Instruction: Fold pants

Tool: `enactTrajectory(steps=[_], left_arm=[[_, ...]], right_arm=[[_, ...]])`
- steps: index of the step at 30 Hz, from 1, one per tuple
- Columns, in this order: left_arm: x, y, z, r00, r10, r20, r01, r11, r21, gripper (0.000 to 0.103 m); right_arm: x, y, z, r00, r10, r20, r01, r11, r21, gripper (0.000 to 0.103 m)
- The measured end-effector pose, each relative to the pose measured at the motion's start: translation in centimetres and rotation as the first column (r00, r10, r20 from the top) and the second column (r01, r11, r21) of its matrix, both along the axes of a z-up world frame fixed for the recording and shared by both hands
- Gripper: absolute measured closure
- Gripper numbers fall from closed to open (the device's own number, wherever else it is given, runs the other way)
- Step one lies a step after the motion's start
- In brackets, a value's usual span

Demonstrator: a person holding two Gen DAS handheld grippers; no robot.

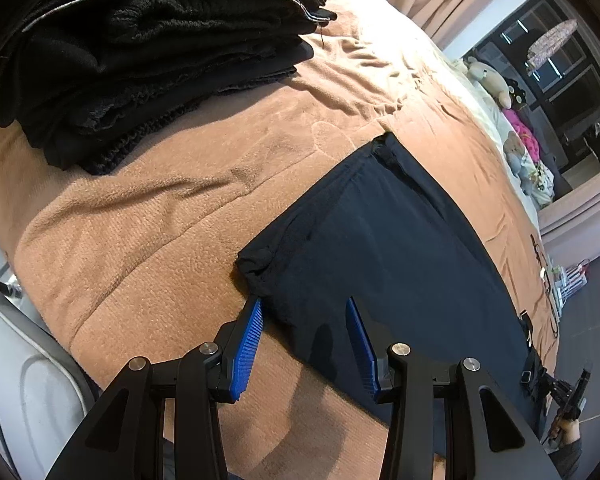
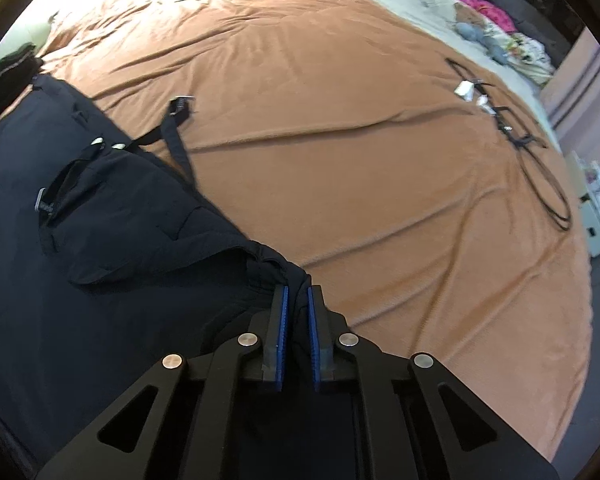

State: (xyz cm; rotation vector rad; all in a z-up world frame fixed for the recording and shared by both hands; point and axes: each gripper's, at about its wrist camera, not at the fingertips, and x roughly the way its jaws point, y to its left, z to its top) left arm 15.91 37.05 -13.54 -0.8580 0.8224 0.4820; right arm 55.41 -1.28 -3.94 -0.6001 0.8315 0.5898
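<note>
Dark navy pants (image 1: 400, 248) lie spread on a brown blanket (image 1: 148, 240), with buckled straps (image 2: 178, 108) trailing off one side. My left gripper (image 1: 304, 308) hovers over the pants' near corner. Its blue pads (image 1: 252, 332) stand apart, one beside the hem and one above the cloth, pressing on nothing. In the right wrist view my right gripper (image 2: 298, 292) is shut on a bunched corner of the pants (image 2: 100, 240), and the fabric is pinched between its blue pads (image 2: 282, 312). A hand holding that gripper shows at the lower right edge of the left wrist view.
A stack of folded black clothes (image 1: 140, 60) sits at the blanket's far left. A black cable (image 2: 540, 168) with small white pieces lies on the right side of the bed. Stuffed toys (image 1: 492, 80) and pink items line the far edge. Open blanket stretches ahead of the right gripper.
</note>
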Motion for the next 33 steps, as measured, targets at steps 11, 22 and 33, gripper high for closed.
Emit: enactTrajectory(steps=[11, 22, 33], left_arm=[[-1.4, 0.1, 0.5, 0.999, 0.025, 0.047, -0.024, 1.0, -0.014, 0.058], [0.1, 0.4, -0.1, 0.999, -0.035, 0.018, 0.034, 0.999, 0.024, 0.058], [1.9, 2.1, 1.4, 0.999, -0.039, -0.018, 0.041, 0.989, 0.139, 0.098]], right_arm=[[-0.2, 1.1, -0.8, 0.993, -0.118, 0.004, 0.118, 0.992, 0.048, 0.081], [-2.4, -1.3, 2.2, 0.984, -0.18, -0.002, 0.178, 0.972, 0.156, 0.046], [-6.0, -1.5, 3.5, 0.983, -0.183, -0.016, 0.182, 0.958, 0.221, 0.046]])
